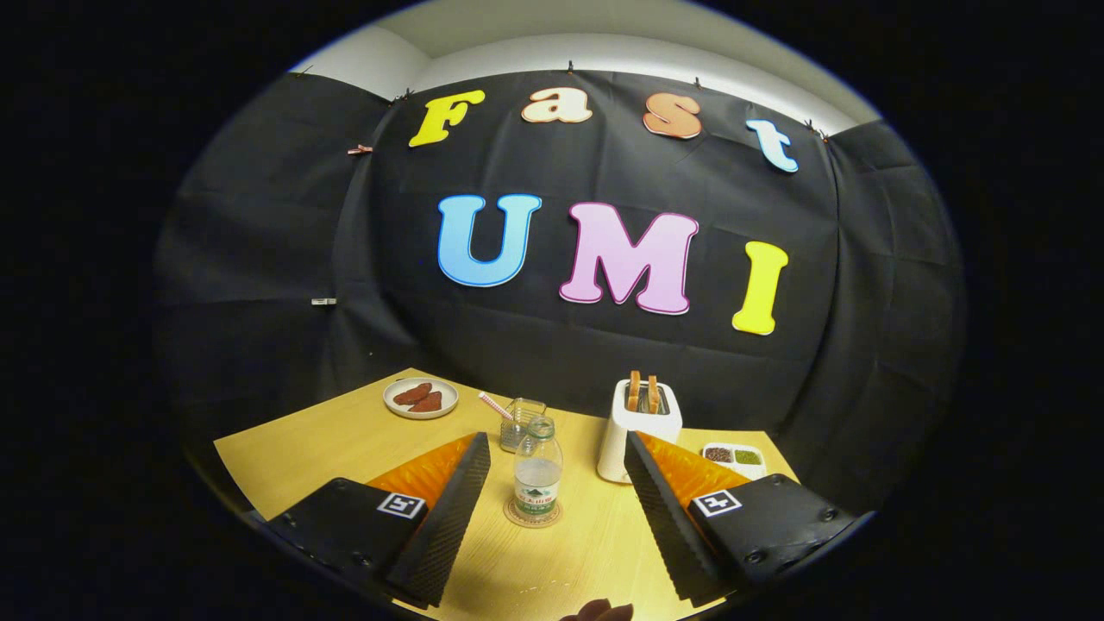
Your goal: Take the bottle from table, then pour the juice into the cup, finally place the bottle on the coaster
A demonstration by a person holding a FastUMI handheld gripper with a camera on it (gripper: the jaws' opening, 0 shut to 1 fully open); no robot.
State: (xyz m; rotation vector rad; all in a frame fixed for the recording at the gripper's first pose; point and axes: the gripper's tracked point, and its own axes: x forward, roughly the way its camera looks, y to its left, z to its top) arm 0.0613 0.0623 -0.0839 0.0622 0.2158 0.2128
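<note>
Gripper (549, 479) fingers spread wide, gripping nothing. Bottle (537, 477) stands upright on the coaster (532, 517), between and just ahead of the fingertips, uncapped and roughly half full of clear liquid. Cup (521, 423) just behind it holds a straw (contents unclear). Judged: bottle parked on its final spot.

The bottle (536, 481) hid part of the cup (521, 423) behind it, the coaster (532, 517) mostly sat covered under the bottle, and its label was too small to make out. The gripper (556, 453) fingers stood wide apart either side of the bottle.
</note>
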